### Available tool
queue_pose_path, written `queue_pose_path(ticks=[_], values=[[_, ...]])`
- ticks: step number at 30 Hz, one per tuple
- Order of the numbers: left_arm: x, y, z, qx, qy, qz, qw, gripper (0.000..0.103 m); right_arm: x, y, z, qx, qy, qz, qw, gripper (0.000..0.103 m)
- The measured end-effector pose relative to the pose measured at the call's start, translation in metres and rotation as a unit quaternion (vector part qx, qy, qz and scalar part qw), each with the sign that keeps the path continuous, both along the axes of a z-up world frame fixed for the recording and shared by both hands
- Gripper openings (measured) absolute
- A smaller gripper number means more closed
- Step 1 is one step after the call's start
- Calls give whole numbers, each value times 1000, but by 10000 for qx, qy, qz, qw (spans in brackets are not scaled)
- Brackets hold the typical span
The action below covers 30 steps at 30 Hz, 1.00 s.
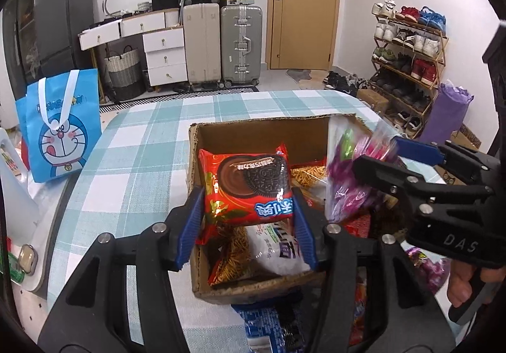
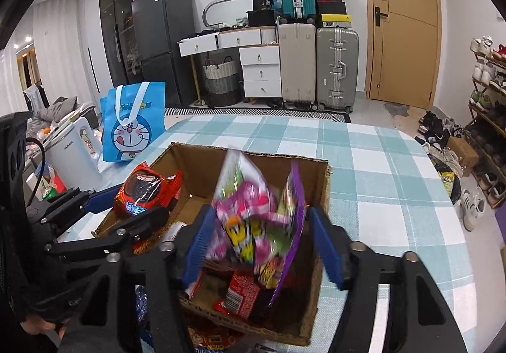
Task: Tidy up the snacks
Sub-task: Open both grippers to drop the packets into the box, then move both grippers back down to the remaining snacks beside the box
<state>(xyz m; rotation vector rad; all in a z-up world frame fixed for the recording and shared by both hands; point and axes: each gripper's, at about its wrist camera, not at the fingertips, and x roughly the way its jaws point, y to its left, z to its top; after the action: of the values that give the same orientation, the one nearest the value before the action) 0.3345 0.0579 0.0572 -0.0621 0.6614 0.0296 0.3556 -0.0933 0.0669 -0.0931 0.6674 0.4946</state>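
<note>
Checked teal tablecloth [image 1: 142, 144], brown cardboard box [image 1: 253, 128]: my left gripper [image 1: 246, 220] pinches red crinkly cookie pack [image 1: 249, 182] mid-sides, right gripper [image 2: 262, 242] spread, slippery purple candy bag [image 2: 253, 220] loose.

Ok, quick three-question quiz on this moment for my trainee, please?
1. True or false: the left gripper holds the red cookie pack above the cardboard box.
2. What shows blurred between the right gripper's pads? A) purple candy bag B) noodle packet
3. Fill in: the blue cartoon tote stands to the box's ____.
Key: 1 true; 2 A; 3 left.
</note>
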Motion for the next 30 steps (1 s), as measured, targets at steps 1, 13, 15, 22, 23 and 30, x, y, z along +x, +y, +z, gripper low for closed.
queue_pose_path(ticks=[1, 13, 15, 22, 23, 30], values=[[0, 5, 0, -65, 7, -45, 10000, 57, -2, -3, 1, 45, -1, -13, 10000, 77], [-35, 4, 15, -98, -156, -216, 9996, 88, -29, -43, 9, 394, 228, -18, 9990, 102], [-41, 4, 15, -146, -121, -204, 9996, 93, -34, -48, 9, 490, 277, 11, 9984, 102], [-66, 16, 11, -327, -166, -104, 9993, 102, -59, -59, 7, 493, 225, 61, 9985, 102], [-69, 18, 10, -355, -148, -90, 9992, 102, -62, -61, 5, 495, 252, 75, 9984, 102], [-90, 23, 4, -336, -67, 13, 9994, 102, -77, -71, -9, 447, 345, 86, 9984, 102]])
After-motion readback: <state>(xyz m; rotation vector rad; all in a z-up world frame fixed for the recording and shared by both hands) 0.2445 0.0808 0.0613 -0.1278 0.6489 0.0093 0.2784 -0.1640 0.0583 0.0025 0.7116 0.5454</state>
